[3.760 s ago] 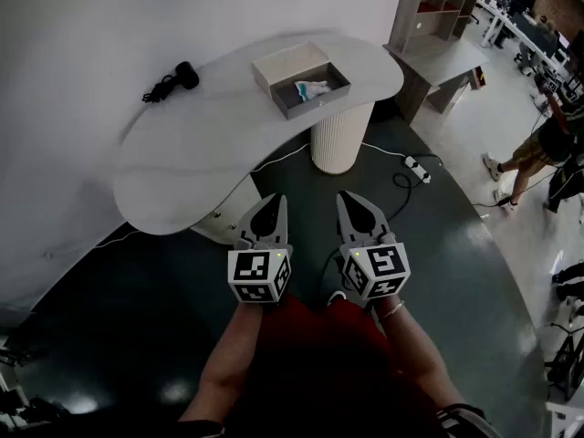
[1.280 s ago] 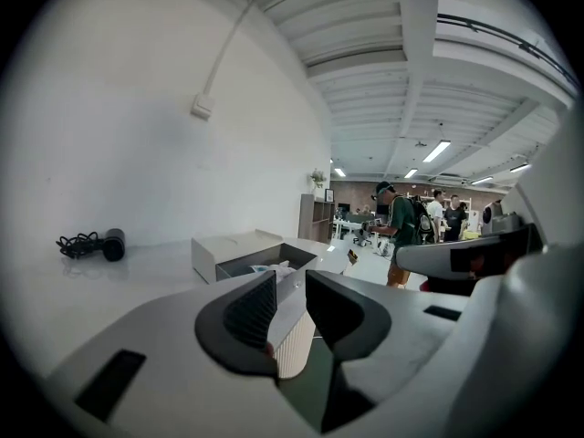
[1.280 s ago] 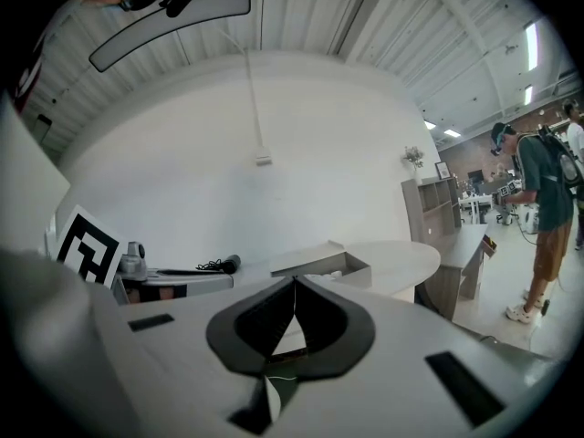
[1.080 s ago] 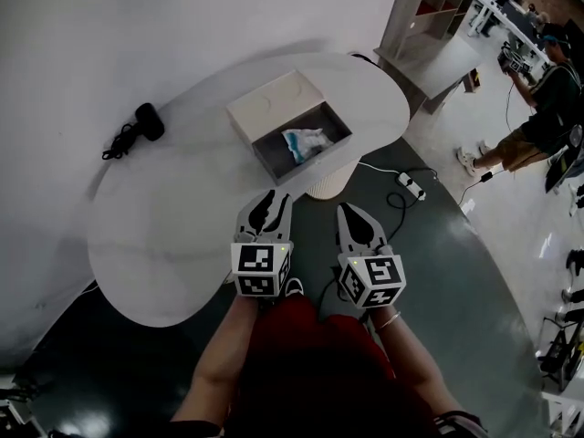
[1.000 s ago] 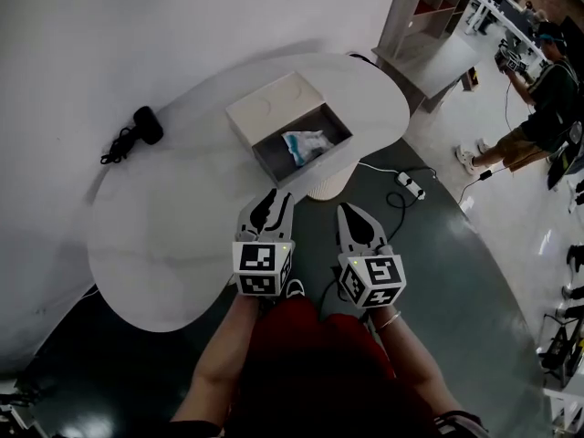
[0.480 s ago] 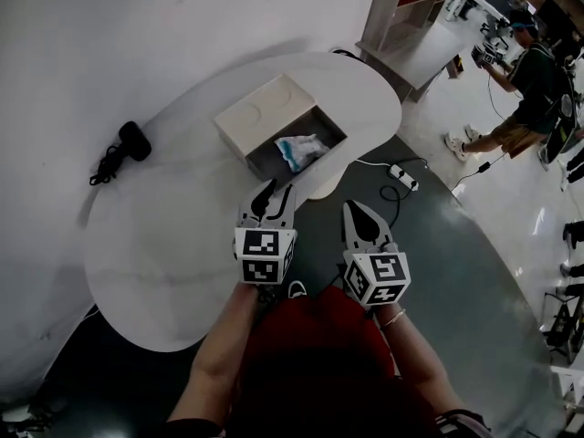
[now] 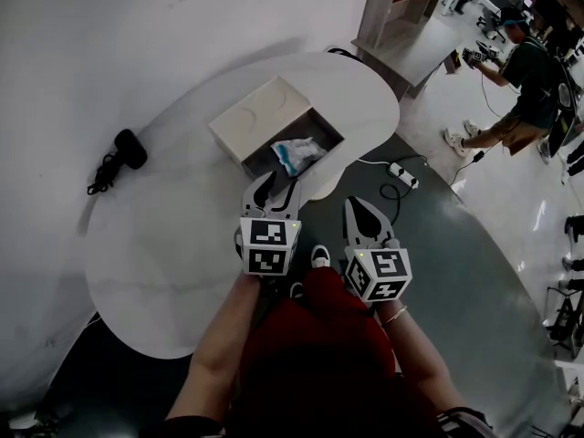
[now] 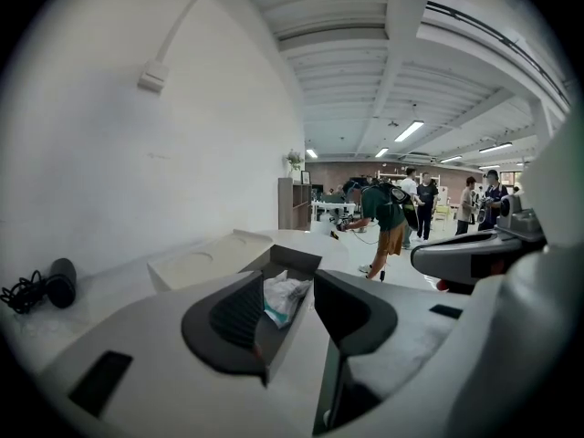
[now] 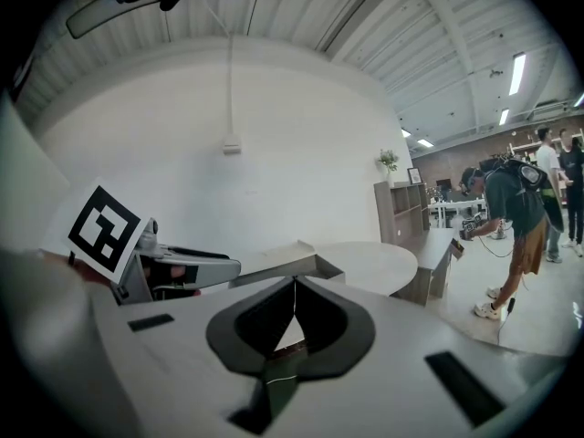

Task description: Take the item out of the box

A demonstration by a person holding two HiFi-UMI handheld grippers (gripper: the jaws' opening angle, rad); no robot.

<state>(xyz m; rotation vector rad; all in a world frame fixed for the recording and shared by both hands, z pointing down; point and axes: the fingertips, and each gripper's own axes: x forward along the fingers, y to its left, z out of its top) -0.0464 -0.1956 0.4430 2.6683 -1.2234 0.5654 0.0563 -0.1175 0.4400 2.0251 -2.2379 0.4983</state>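
We found the left gripper just beside the box, its jaws apart and just opening wider, gripping nothing. The right gripper had its jaws together. The item lay inside the box on the bench.

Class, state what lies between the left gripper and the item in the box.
Only the near wall of the box, seen in the head view. The left gripper, jaws just opening and empty, frames the item through their gap in its own view.
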